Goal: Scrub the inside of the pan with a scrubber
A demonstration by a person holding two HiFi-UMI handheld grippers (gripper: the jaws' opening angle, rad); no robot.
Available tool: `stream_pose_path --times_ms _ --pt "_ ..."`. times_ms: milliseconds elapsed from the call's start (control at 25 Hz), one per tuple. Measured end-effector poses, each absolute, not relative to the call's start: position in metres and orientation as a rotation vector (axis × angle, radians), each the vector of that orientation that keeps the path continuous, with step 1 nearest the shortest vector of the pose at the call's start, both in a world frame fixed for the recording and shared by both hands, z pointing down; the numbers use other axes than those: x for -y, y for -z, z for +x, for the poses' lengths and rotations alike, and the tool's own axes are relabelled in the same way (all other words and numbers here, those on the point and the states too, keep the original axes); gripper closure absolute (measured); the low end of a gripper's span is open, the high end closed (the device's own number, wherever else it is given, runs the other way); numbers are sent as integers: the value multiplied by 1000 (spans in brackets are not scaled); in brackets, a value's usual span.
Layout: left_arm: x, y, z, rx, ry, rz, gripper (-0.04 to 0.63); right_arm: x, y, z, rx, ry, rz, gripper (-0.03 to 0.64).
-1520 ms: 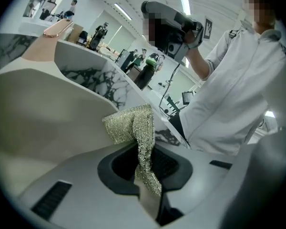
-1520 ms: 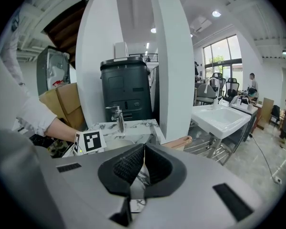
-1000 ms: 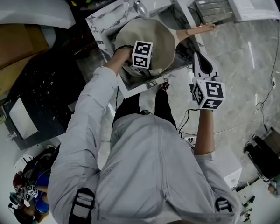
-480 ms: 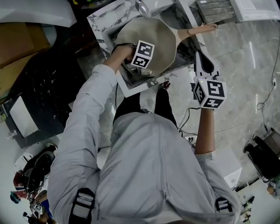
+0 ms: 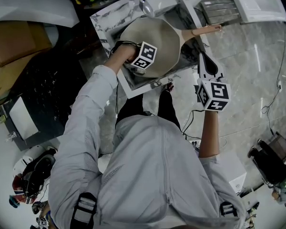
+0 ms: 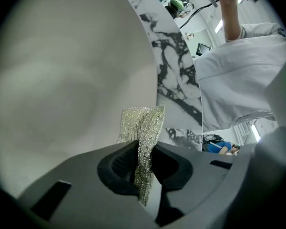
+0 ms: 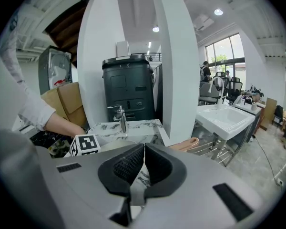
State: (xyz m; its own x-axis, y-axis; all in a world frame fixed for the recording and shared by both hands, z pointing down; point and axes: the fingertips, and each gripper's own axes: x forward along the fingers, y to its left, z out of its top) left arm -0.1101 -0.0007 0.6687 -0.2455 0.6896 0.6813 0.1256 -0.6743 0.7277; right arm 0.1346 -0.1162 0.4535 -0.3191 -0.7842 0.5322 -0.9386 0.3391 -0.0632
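Left tool [image 6: 143, 149] is pinching a strip of silvery metallic mesh scrubber [image 6: 142, 120] between its dark jaws, holding it just beside the pale inner wall of the round beige pan [image 6: 71, 80]. That pan is sitting at the white, grey-veined marble surface [image 5: 105, 18], below a chrome tap [image 5: 142, 3], its tan handle [image 5: 202, 31] pointing right. Right tool [image 7: 142, 168] is hanging off the surface's edge, over the grey tiled floor [image 5: 248, 80], jaws closed together on nothing.
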Motion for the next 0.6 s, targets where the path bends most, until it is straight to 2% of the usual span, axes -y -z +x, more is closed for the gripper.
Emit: stream_pose_path --times_ms 280,600 --pt "24 -677 -134 -883 -2167 1533 535 114 -455 133 2197 -513 1506 581" --pt "52 -696 -143 -664 -2250 1568 535 115 -457 133 2195 -531 1507 581"
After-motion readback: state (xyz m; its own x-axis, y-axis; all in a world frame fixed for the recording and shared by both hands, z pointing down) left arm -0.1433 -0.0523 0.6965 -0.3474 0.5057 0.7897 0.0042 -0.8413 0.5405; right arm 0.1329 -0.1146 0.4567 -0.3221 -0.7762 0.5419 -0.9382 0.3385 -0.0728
